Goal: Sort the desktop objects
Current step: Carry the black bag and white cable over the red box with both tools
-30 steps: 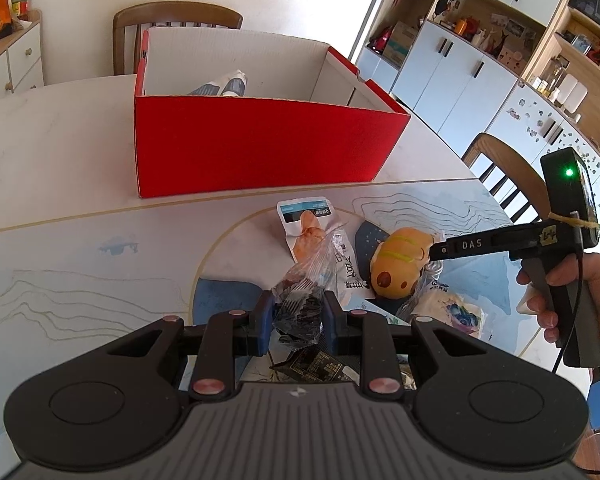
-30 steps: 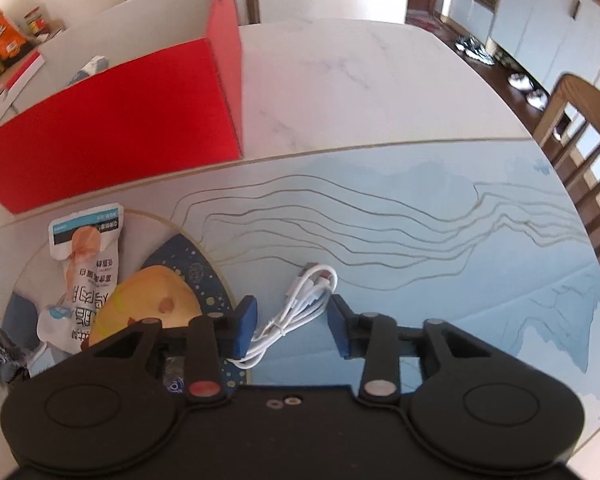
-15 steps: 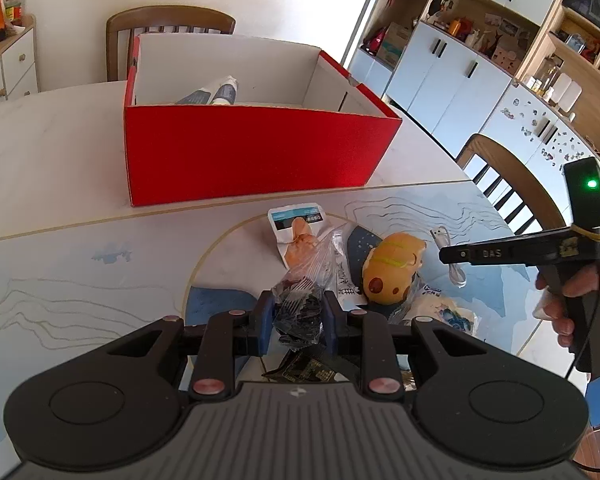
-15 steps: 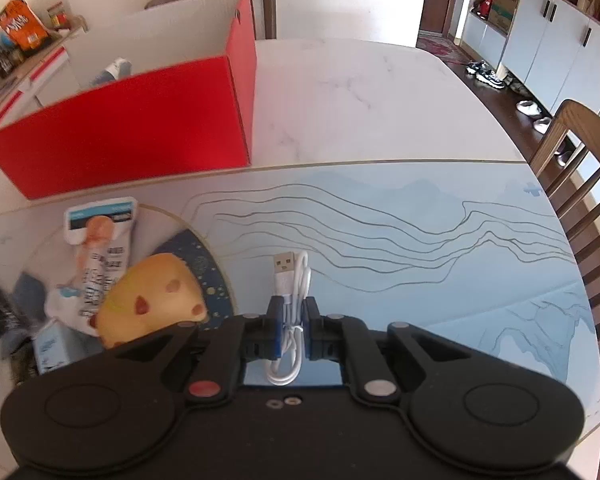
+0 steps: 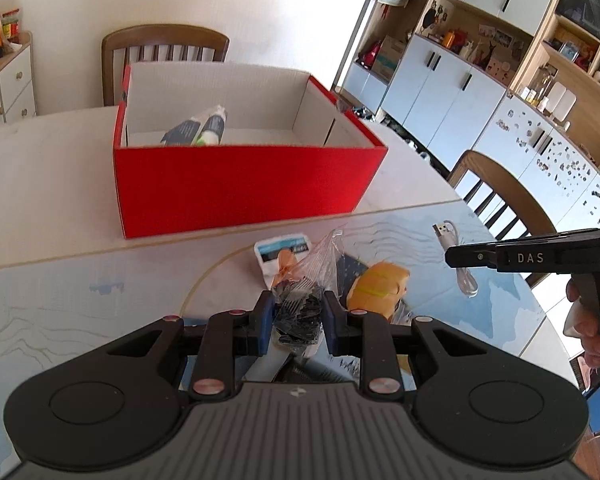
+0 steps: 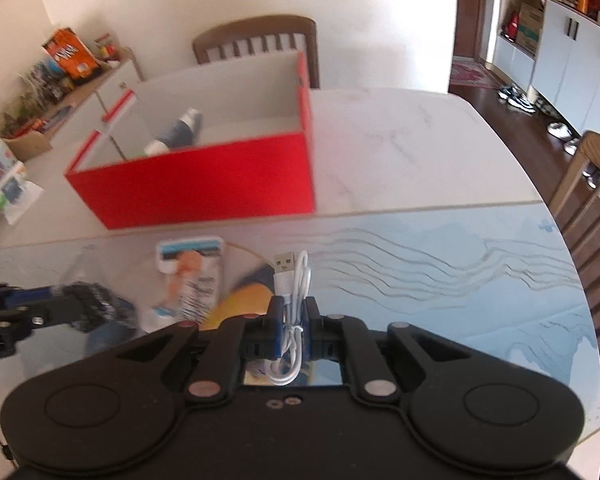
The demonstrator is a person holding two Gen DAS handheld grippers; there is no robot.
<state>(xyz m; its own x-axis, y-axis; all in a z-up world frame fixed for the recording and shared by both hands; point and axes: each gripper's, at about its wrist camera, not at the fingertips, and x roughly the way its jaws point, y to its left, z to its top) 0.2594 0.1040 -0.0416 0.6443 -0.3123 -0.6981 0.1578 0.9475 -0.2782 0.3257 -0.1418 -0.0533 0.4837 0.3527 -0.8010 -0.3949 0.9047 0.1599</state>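
My left gripper [image 5: 296,312] is shut on a clear plastic bag of small black pieces [image 5: 300,308], held above the table. My right gripper [image 6: 293,322] is shut on a coiled white USB cable [image 6: 294,280], lifted off the blue mat; the same cable [image 5: 458,256] hangs from its tip in the left wrist view. A red cardboard box [image 5: 236,176] stands open behind, with two tubes [image 5: 204,128] lying inside. On the mat lie a white snack packet [image 5: 284,250] and a yellow plush toy [image 5: 378,288].
The round table has a blue patterned mat [image 6: 440,272] in front and white marble [image 6: 400,152] behind. Wooden chairs [image 5: 164,56] stand at the far side and on the right [image 6: 588,208]. A person's hand [image 5: 588,316] grips the right tool's handle. Cabinets line the right wall.
My right gripper closed on the white cable and raised it off the mat. The left gripper kept the bag and stayed about where it was.
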